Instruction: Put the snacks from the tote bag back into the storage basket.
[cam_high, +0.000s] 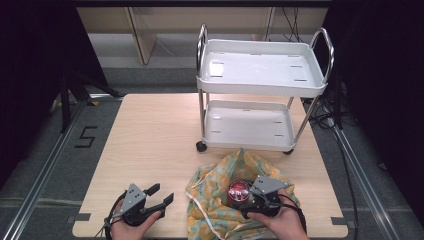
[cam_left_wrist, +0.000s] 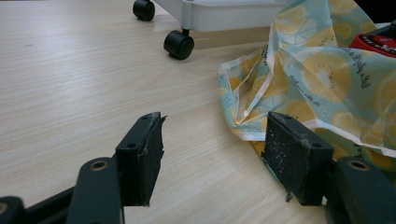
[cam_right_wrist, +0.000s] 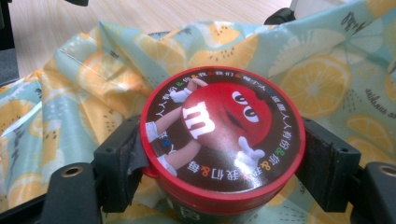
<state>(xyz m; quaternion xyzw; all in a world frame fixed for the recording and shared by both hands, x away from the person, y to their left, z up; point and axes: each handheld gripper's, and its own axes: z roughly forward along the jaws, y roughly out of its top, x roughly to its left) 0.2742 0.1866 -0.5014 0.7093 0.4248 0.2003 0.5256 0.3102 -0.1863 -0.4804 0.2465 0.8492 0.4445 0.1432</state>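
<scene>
Lab recording bay: aluminium floor rails (cam_high: 42, 172), black curtains (cam_high: 30, 75), trailing cables (cam_high: 327, 107).

Open tabletop: the table (cam_high: 150, 145) is bare wood from the left gripper (cam_high: 159, 195) toward 12 and 10 o'clock, so a hand could pass freely there.
Cart: the white cart (cam_high: 260, 75) stands at 1 o'clock from the left gripper, its castors (cam_left_wrist: 179, 44) on the wood, blocking the far right.
Cloth: the lemon-print bag (cam_high: 215, 200) lies heaped at 3 o'clock, just beside the left gripper's right jaw.
Can: the red-lidded can (cam_right_wrist: 222, 135) fills the right gripper (cam_right_wrist: 222, 163) jaws, cloth bunched close around it.
</scene>
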